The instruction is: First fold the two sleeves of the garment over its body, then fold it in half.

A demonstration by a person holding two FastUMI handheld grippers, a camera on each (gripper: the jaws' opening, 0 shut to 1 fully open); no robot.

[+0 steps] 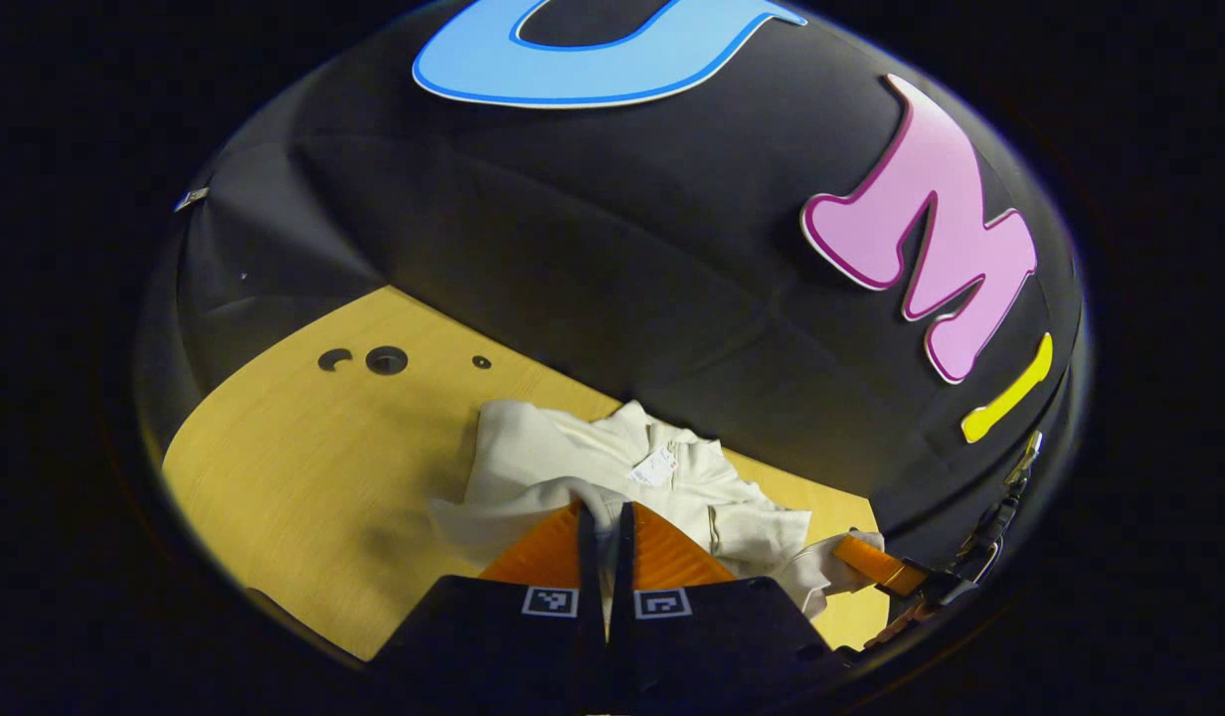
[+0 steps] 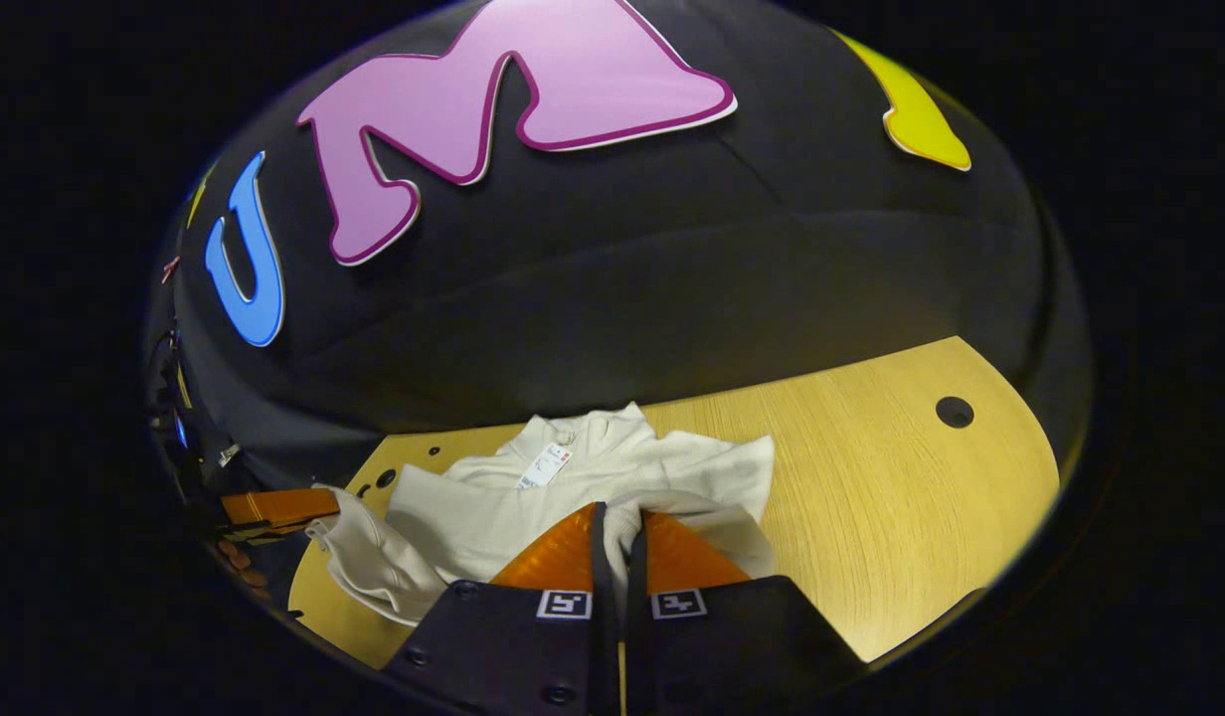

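Garment (image 1: 612, 467) on table (image 1: 304, 477) — collar toward wall; gripper at each near corner.

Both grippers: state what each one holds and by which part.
Left gripper pinches the cream garment at a bunched near edge; right gripper pinches another near edge. Which part exactly cannot be told.

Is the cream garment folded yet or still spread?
Partly folded: the garment lies bunched on the table, fabric pinched in both the left gripper and right gripper.

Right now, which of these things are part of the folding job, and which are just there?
In the job:
- white garment
- left gripper, shut on the garment
- right gripper, shut on the garment

Just there:
- wooden table
- paper tag on the collar
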